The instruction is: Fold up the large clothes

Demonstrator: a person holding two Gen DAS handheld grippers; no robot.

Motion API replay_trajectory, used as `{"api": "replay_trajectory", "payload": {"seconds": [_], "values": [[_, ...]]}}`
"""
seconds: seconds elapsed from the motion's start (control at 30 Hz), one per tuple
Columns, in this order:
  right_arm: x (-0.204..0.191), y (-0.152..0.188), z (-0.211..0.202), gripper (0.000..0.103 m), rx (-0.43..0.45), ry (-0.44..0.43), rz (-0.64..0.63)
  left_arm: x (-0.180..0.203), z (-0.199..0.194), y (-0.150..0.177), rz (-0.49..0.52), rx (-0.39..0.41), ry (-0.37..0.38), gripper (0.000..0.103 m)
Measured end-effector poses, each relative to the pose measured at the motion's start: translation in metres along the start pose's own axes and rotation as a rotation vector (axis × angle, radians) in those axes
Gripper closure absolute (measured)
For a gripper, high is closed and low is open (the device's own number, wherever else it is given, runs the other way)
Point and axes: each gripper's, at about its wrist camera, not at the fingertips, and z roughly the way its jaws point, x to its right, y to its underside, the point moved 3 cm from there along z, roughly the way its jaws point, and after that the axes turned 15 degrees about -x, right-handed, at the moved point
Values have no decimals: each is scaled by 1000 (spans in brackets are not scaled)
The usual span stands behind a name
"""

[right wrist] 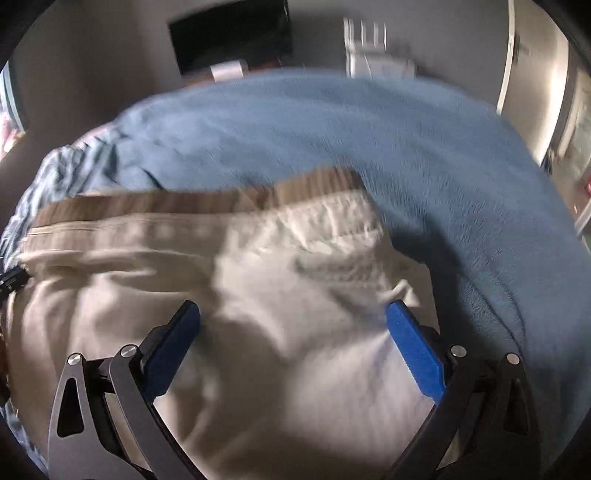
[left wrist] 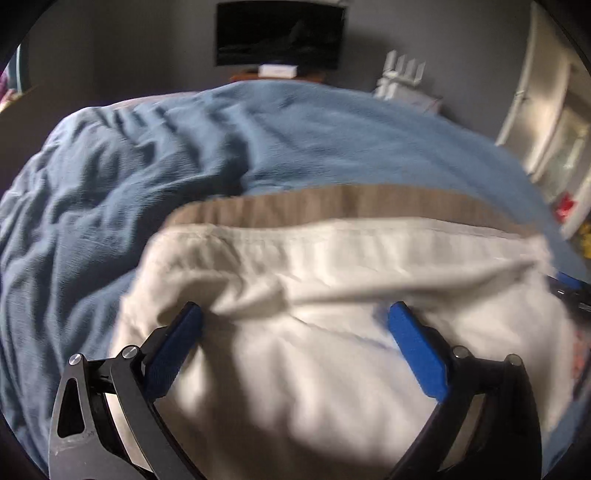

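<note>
Left gripper [left wrist: 295, 314] is spread wide over the cream garment [left wrist: 314, 350], w/ nothing pinched; its left pad [left wrist: 177, 350] sits by a bunched ridge of cloth. The garment lies on a rumpled blue blanket [left wrist: 110, 184], brown ribbed band [left wrist: 332, 203] along its far edge. Behind the bed: dark TV [left wrist: 280, 35], white box [left wrist: 278, 71], white rack [left wrist: 402, 79]. Right gripper [right wrist: 293, 314] is also wide apart, over the same garment [right wrist: 258, 332] near its right corner, blanket [right wrist: 461, 184] just beside. Both views are blurry.
</note>
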Motion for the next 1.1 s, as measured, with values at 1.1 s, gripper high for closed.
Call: {"api": "replay_trajectory", "payload": {"seconds": [1.1], "values": [[-16,163,-44,8,-19,8,-200,26,-43,153,221,-111,41,6]]}}
